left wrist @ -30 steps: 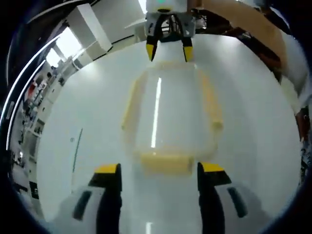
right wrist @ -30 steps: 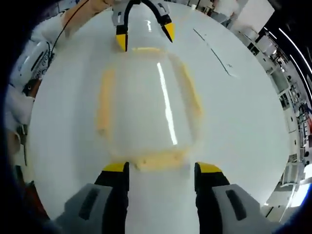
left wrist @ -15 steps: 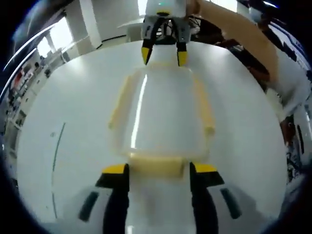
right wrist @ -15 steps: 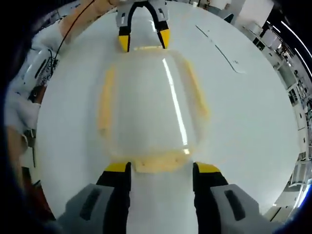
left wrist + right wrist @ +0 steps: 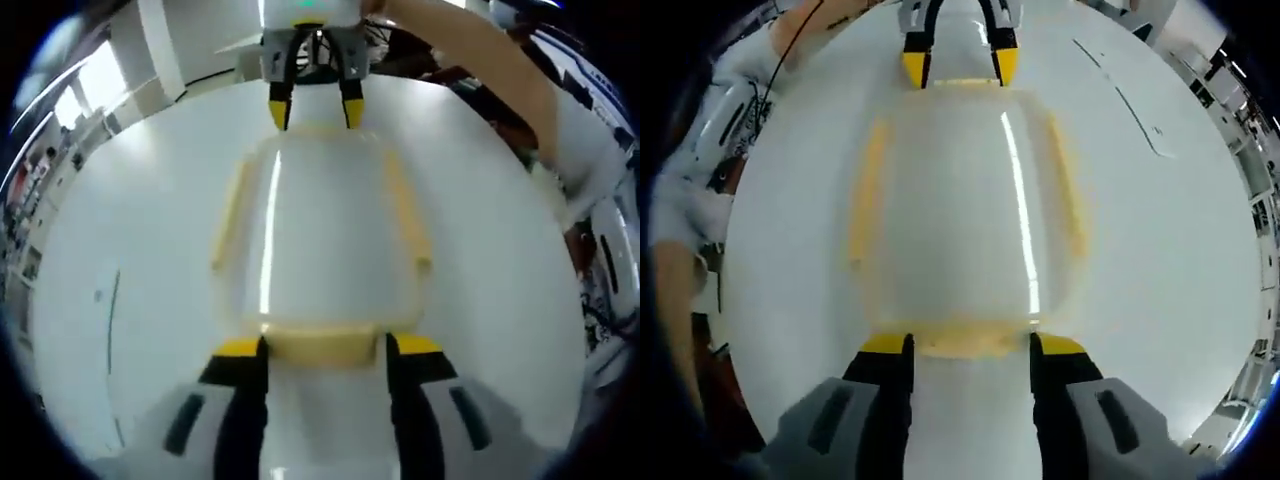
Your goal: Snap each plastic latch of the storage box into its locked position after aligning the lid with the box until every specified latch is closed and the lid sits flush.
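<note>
My left gripper and right gripper both stand wide, each straddling a yellow end latch of the storage box on the white table. If I press one end harder, I judge the lid could tip or the box slide, leaving a latch unsnapped.

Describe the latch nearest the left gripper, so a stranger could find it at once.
On the white table sits a clear storage box with yellow latches. This latch is the short one between the left gripper jaws; the side latches are long and thin.
</note>
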### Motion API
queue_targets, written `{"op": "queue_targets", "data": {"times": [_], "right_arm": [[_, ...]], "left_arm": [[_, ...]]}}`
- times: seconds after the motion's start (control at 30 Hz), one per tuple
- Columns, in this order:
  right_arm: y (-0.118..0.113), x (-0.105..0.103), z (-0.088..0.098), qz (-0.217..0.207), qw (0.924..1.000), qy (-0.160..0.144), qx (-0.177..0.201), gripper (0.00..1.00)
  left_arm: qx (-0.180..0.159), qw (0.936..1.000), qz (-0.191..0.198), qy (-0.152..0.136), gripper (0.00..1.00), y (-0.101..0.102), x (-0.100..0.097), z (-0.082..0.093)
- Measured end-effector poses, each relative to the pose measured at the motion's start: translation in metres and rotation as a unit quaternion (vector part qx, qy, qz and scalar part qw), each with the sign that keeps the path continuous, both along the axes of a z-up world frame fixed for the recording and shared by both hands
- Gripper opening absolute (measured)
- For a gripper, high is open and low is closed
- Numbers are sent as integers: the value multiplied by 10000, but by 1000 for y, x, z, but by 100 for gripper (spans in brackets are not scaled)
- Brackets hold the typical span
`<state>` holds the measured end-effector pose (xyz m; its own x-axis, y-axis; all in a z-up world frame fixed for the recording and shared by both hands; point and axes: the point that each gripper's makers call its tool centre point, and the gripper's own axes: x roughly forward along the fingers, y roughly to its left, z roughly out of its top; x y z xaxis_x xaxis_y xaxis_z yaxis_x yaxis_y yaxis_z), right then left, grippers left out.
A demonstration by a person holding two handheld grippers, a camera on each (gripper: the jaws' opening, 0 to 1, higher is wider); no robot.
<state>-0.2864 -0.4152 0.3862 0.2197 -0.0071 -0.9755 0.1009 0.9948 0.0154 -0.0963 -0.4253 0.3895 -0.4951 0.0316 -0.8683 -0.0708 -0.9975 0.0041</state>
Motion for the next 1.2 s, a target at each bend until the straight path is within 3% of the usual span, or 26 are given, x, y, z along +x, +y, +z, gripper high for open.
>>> {"op": "queue_targets", "data": {"times": [0.17, 0.4, 0.6, 0.73, 1.03, 1.2], "right_arm": [[-2, -3, 0, 22, 10000, 25, 13, 46], [-2, -3, 0, -10, 9999, -130, 8, 41], [-1, -2, -1, -42, 10000, 21, 15, 40], [1, -2, -2, -39, 9999, 126, 19, 40], [5, 0, -3, -128, 9999, 62, 9, 40], [3, -1, -3, -120, 9998, 186, 24, 40]], "left_arm": [[-2, 10000, -73, -13, 40, -4, 0, 1], [-3, 10000, 1, -34, 40, -8, -1, 0], [6, 9999, 111, 52, 40, -8, -2, 0], [-14, 9999, 142, -33, 40, -8, -2, 0], [-89, 9992, 138, -373, 39, -6, -1, -1], [-90, 9990, 131, -406, 39, -6, 1, 0]]}}
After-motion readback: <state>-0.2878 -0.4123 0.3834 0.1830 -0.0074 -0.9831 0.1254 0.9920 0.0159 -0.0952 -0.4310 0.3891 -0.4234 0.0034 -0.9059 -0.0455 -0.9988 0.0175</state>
